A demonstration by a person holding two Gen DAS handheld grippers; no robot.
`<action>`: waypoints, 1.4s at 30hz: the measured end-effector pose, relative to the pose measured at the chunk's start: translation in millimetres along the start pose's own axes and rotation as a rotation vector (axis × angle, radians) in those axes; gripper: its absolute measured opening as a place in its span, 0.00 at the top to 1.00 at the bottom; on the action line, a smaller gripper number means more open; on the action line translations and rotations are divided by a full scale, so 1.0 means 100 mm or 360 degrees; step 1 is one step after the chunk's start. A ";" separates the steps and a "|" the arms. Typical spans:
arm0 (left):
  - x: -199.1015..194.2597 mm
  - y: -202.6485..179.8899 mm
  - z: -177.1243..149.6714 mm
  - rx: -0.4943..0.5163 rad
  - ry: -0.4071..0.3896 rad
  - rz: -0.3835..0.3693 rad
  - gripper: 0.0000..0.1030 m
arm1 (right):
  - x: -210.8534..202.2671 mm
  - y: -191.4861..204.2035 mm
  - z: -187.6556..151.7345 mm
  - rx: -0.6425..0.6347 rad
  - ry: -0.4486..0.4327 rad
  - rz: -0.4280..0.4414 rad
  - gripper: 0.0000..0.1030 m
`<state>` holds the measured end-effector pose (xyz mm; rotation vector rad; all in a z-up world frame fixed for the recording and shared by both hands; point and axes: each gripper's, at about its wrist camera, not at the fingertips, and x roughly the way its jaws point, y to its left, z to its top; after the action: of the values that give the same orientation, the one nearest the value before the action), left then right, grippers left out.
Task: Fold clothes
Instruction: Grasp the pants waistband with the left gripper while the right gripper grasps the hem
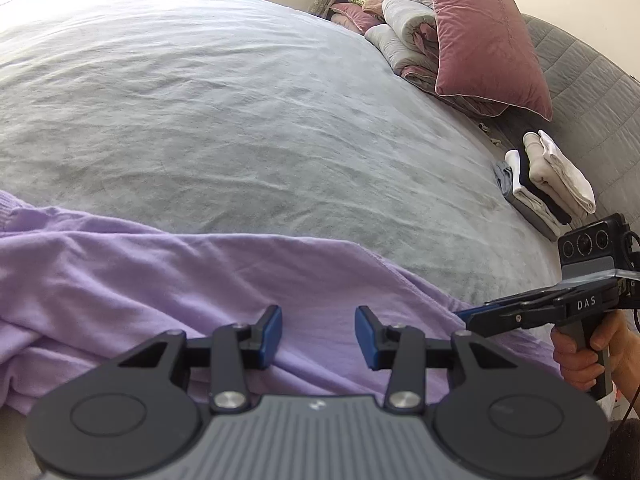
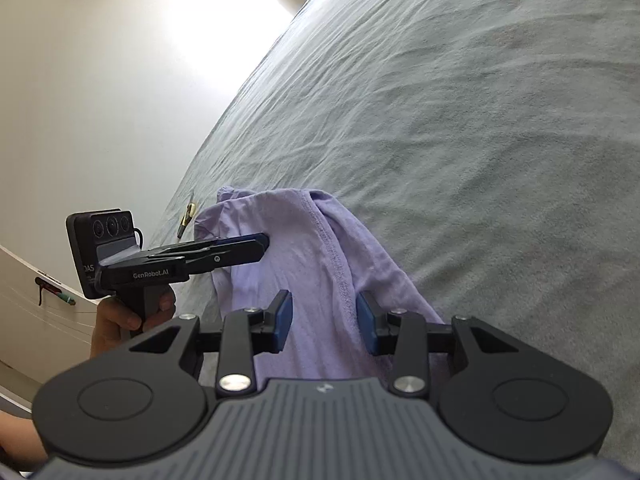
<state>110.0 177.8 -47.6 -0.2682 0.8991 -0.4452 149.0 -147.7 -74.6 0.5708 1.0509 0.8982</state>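
Observation:
A lilac garment [image 1: 160, 280] lies crumpled along the near edge of a grey bed cover [image 1: 240, 120]. My left gripper [image 1: 320, 334] hovers open just over it, and nothing is pinched between its blue pads. From the right, my right gripper [image 1: 468, 316] reaches to the garment's right end, with a hand [image 1: 576, 352] on its grip. In the right wrist view the lilac garment [image 2: 296, 240] stretches away beneath my right gripper [image 2: 325, 322], which is open with a stitched hem running under the gap. My left gripper [image 2: 262, 242] pokes in from the left over the cloth.
A stack of folded clothes [image 1: 548, 176] sits at the bed's right side. A pink pillow [image 1: 480, 32] leans on a rolled quilt [image 1: 404, 28] at the far right. A small brass-coloured object [image 2: 186, 220] lies by the bed edge. A white wall [image 2: 100, 80] runs alongside.

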 end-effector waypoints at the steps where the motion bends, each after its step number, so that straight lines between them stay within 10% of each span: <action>1: -0.01 0.01 0.01 -0.0008 -0.0005 0.0007 0.59 | 0.05 -0.02 0.04 0.0022 0.0017 0.0047 0.61; 11: -0.12 0.25 0.11 -0.0129 -0.0078 0.0122 0.59 | 0.70 0.06 0.40 0.0126 0.0141 0.0342 0.60; 19: -0.24 0.40 0.15 -0.0180 -0.0110 0.0149 0.59 | 1.00 0.10 0.66 0.0299 -0.0020 0.0416 0.59; 34: -1.08 1.35 0.04 -0.0744 -0.0493 0.0409 0.59 | 0.82 0.13 0.47 0.0372 -0.0226 0.0235 0.60; 42: -0.84 1.42 0.13 -0.0743 -0.0477 0.0315 0.61 | 0.84 0.19 0.43 0.0364 -0.0227 0.0148 0.60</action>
<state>111.8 342.7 -39.2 -0.6486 0.7161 -0.0024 199.4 -66.0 -82.8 0.8687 1.0102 0.8103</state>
